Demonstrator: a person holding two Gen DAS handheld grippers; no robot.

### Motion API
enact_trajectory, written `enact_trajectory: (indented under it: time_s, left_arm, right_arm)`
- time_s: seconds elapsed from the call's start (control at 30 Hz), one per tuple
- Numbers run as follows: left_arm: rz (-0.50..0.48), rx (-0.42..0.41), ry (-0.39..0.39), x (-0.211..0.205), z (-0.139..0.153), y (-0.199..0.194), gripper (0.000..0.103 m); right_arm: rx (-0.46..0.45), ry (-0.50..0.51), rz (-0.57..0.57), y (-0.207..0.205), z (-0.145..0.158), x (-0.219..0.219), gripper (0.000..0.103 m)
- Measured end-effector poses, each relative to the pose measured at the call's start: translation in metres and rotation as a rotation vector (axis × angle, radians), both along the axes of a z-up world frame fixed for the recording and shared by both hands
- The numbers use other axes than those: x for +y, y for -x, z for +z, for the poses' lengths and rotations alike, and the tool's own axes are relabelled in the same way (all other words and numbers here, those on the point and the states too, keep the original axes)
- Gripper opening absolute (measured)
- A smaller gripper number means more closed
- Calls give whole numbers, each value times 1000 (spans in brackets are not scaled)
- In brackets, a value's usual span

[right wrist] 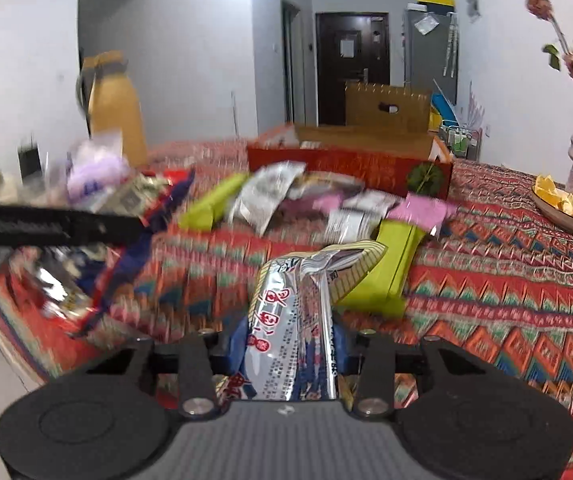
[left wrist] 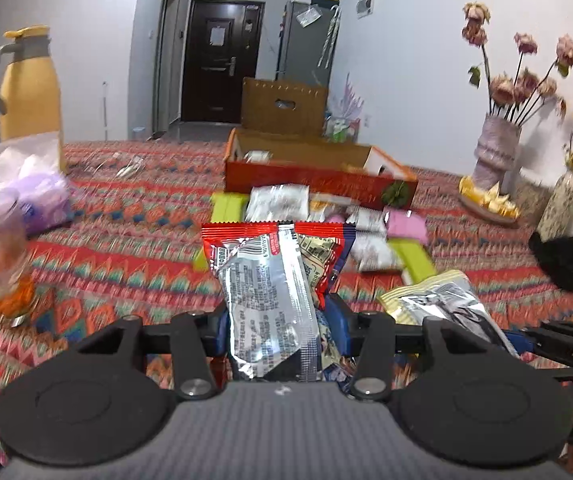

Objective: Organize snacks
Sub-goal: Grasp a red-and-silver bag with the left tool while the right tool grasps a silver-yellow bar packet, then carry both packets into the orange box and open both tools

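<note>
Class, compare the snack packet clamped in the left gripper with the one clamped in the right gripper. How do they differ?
The left packet has a red top edge and red sides; the right packet has a pale yellow striped top. The left packet looks wider than the right packet. Both show silver printed backs, stand upright, and are clamped by the left gripper and right gripper.

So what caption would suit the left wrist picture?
Left gripper clamps a red snack packet above the patterned table, facing the snack pile and red box.
</note>
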State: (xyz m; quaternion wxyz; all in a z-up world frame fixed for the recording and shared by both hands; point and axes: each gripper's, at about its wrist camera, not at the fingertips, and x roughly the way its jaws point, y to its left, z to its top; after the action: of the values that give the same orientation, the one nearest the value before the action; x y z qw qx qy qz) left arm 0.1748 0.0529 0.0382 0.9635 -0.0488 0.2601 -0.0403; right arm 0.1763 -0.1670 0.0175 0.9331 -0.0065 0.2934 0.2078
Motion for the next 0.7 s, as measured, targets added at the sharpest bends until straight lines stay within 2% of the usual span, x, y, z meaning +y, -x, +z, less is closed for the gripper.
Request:
enact_trajectory:
  time_s: [0.13,0.23,0.3,0.4,0.5,0.6,0.7]
  left_arm:
    - [-30,-44,22,4,30,-53,48]
    - [-32,-97,-25,2,57,-110,48]
    - [-36,-105,-36,-1,69,-153,48]
    - [-47,-68,-43,-4,78,-225,48]
    - [-24,1,-70,-5,71,-297,48]
    - [-8,94,-81,-5,52,-361,48]
    - [38,180,-147,-8,26,-409,48]
  right_arm:
    - [-31,-95,4,-38,30,-27,41]
    - [-64,-113,-5,-94,55,-44,41]
    - [-71,-123,-21,-145,69,-51,41]
    - [-32,-131,-38,-228,78,-55,41]
    - [47,-113,-66,-309,72,-52,41]
    - [146,-57,-114,-381,53,-43,41]
    - [219,23,-132,-430,33,-27,41]
